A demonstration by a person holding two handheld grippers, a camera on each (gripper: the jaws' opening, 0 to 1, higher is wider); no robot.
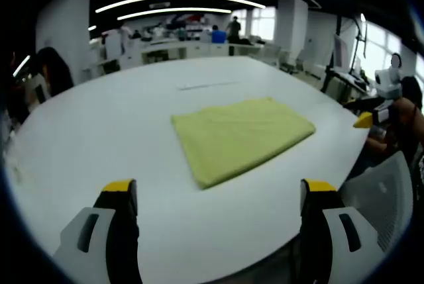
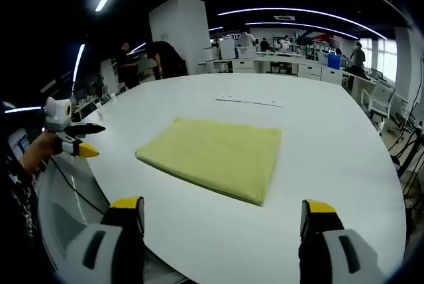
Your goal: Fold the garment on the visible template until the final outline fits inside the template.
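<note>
here the yellow garment (image 1: 242, 137) lies folded into a flat rectangle near the middle of the white table (image 1: 99, 132), away from every edge. the left gripper (image 1: 218, 194) and right gripper (image 2: 222, 211) hang back over the near edge, jaws apart and holding nothing. no template outline is visible, so fit is unconfirmed; another grab could drag the layers loose.

no readable text, labels or signs

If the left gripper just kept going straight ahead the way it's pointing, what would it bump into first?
Most likely the folded yellow-green garment, lying flat on the white table ahead of the open left gripper. Bare tabletop lies before the cloth, so if the gripper is angled downward it might touch that first; depth is hard to judge.
</note>
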